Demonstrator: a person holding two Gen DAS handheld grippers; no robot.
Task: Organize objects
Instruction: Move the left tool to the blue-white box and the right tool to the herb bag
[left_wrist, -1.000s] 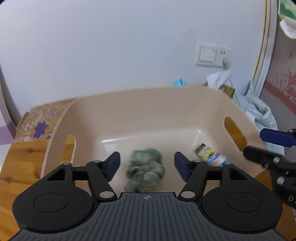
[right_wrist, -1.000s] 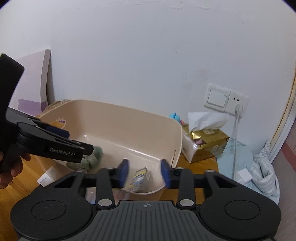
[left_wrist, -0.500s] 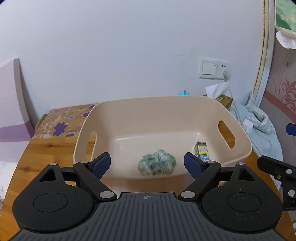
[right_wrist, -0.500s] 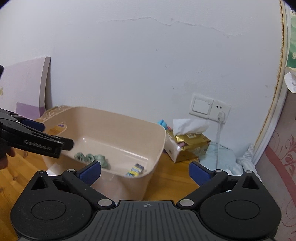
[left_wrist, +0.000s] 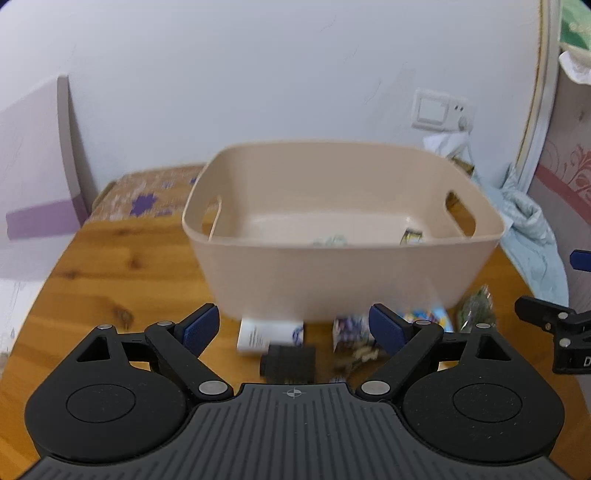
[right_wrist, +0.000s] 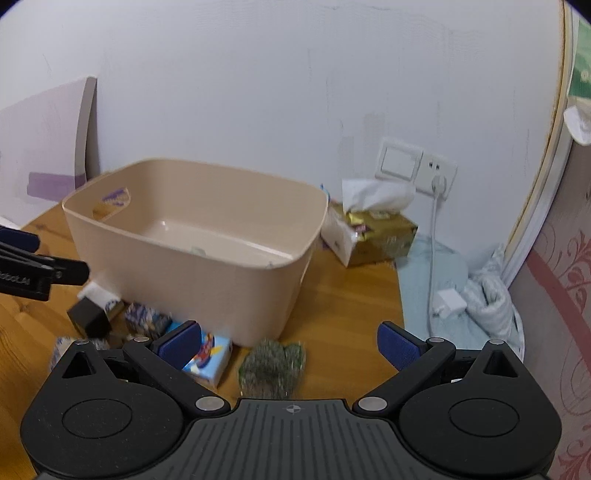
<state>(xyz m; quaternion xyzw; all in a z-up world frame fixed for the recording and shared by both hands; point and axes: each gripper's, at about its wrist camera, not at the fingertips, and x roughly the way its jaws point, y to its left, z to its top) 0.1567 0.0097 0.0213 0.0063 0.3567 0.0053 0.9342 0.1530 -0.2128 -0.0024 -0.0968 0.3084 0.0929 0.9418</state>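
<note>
Left gripper (left_wrist: 293, 326): fingers spread wide, nothing between the pads, hanging over the near edge of the wooden worktop (left_wrist: 110, 266). Right gripper (right_wrist: 290, 347): fingers at full spread, also empty, its tip visible at the right edge of the left wrist view.

Nearest on the worktop, in front of the bin: small black box (left_wrist: 288, 363), just beside a white box with printed text (left_wrist: 269, 334). To the right of these, a purple patterned packet (left_wrist: 351, 330), then a blue and white carton with a cartoon print (right_wrist: 207, 358), then a clear bag of dark green contents (right_wrist: 273, 365). The green bag lies between the right fingers, untouched. All five apart from the bin wall or just at its foot; contact with the wall cannot be told through blur.

Beyond them: beige plastic bin (left_wrist: 332, 277) with handle cut-outs on both short sides, standing upright on the worktop. Inside, barely above the near rim: a pale green bundle (left_wrist: 330, 240) near centre and a small yellow-blue packet (left_wrist: 412, 236) toward the right end.

Behind the bin: floral box (left_wrist: 147, 192) to the left, gold tissue pack (right_wrist: 373, 236) to the right, light blue cloth (right_wrist: 436, 288) past the worktop edge. Farthest: white wall with a switch and socket plate (right_wrist: 415, 168), plug and white cable in the socket.
</note>
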